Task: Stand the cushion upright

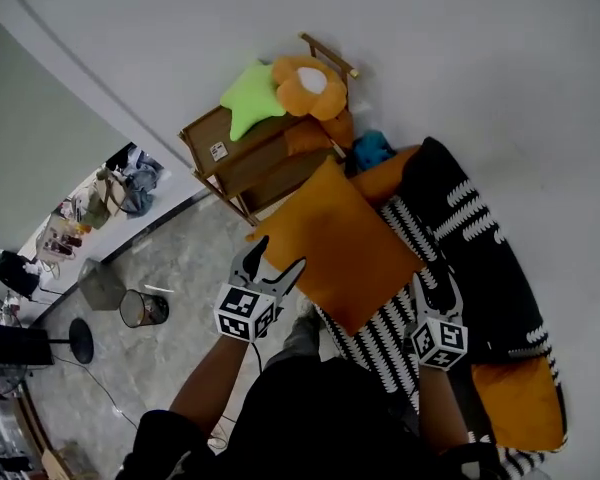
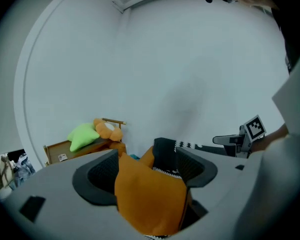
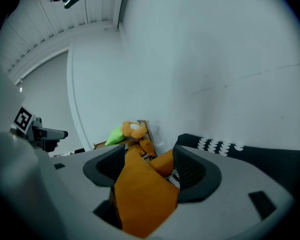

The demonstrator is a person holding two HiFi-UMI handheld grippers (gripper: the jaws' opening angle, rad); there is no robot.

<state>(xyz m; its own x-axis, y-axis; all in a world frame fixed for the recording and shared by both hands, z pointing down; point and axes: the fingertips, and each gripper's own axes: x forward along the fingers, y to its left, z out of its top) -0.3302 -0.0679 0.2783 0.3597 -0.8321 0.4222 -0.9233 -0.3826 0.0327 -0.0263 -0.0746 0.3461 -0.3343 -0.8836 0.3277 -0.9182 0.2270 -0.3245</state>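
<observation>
An orange square cushion [image 1: 335,243] hangs tilted on one corner over a sofa with a black and white throw [image 1: 480,258]. My left gripper [image 1: 280,258] grips its lower left edge, and my right gripper [image 1: 432,293] grips its lower right edge. In the left gripper view the cushion [image 2: 150,196] fills the gap between the jaws of the left gripper [image 2: 150,171], reaching deep toward the throat. The right gripper view shows the same: the cushion [image 3: 142,199] runs deep between the jaws of the right gripper [image 3: 150,171]. Each gripper sees the other off to its side.
A wooden rack [image 1: 235,153] stands against the wall beyond the cushion, with a green star pillow [image 1: 250,98] and an orange flower plush [image 1: 310,86] on it. More orange cushions [image 1: 520,403] lie on the sofa. A wire bin [image 1: 143,309] stands on the floor at left.
</observation>
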